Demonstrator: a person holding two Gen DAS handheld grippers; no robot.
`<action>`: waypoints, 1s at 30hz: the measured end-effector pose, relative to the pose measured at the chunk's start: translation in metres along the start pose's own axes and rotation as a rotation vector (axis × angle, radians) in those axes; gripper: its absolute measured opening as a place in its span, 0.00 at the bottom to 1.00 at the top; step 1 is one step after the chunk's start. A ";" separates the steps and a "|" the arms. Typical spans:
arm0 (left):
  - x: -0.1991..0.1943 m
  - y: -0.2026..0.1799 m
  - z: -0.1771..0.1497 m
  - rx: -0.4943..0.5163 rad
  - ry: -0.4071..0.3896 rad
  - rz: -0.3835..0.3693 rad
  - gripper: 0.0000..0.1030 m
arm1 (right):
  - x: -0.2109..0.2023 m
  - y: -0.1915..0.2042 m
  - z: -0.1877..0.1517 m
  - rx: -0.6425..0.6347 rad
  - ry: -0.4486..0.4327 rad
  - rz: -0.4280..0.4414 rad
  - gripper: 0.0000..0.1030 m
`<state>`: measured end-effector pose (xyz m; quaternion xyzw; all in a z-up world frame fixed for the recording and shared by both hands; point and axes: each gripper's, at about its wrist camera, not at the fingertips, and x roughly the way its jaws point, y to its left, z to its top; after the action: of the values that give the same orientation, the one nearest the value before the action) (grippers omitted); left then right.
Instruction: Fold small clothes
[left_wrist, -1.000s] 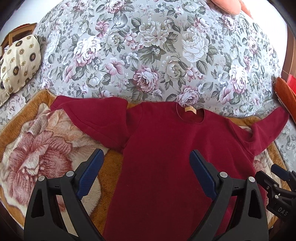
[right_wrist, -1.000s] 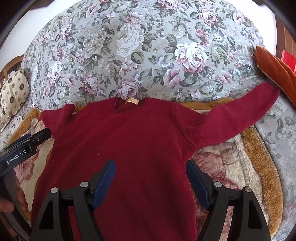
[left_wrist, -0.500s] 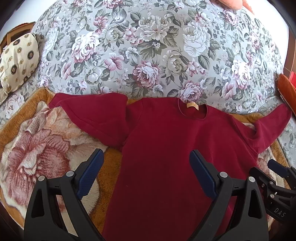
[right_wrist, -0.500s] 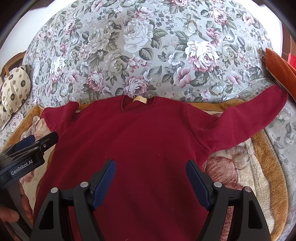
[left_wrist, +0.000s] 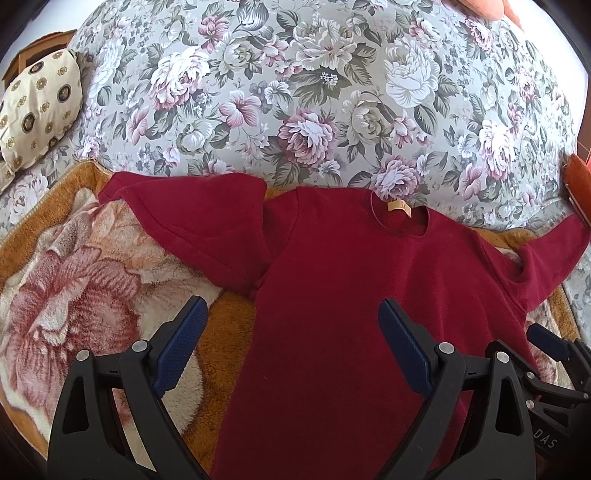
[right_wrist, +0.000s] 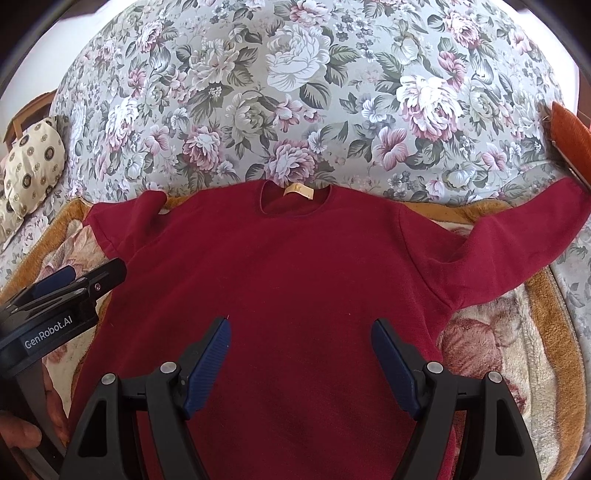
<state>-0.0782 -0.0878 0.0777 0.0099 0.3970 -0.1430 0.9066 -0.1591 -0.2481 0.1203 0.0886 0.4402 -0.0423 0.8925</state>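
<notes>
A dark red long-sleeved sweater (left_wrist: 351, 288) (right_wrist: 295, 266) lies flat on a plush blanket, neck away from me, a tan label at the collar. Its left sleeve (left_wrist: 192, 221) is doubled back on itself; its right sleeve (right_wrist: 517, 240) stretches out to the far right. My left gripper (left_wrist: 291, 317) hovers open over the sweater's left side edge, nothing between its blue pads. My right gripper (right_wrist: 301, 332) hangs open above the sweater's middle, also holding nothing. Each gripper shows at the edge of the other's view.
The orange-bordered rose blanket (left_wrist: 74, 288) covers the near part of a bed with a grey floral cover (left_wrist: 314, 92). A cream patterned cushion (left_wrist: 37, 110) sits far left, an orange cushion (right_wrist: 570, 136) far right. A hand (right_wrist: 18, 432) shows at lower left.
Both grippers have drawn back toward me and dropped a little, so the sweater sits lower in both views. Both stay open; the sweater has not moved.
</notes>
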 end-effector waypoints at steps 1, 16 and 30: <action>0.001 0.000 0.000 -0.002 0.000 0.001 0.91 | 0.001 0.000 0.000 0.002 0.000 0.003 0.74; 0.010 0.009 0.005 -0.013 0.011 0.009 0.91 | 0.026 0.012 0.002 -0.001 0.020 0.021 0.74; 0.016 0.050 0.016 -0.115 0.027 0.024 0.91 | 0.049 0.042 0.014 -0.056 0.027 0.064 0.74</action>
<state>-0.0431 -0.0455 0.0728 -0.0354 0.4166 -0.1087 0.9019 -0.1117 -0.2099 0.0947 0.0782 0.4502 -0.0002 0.8895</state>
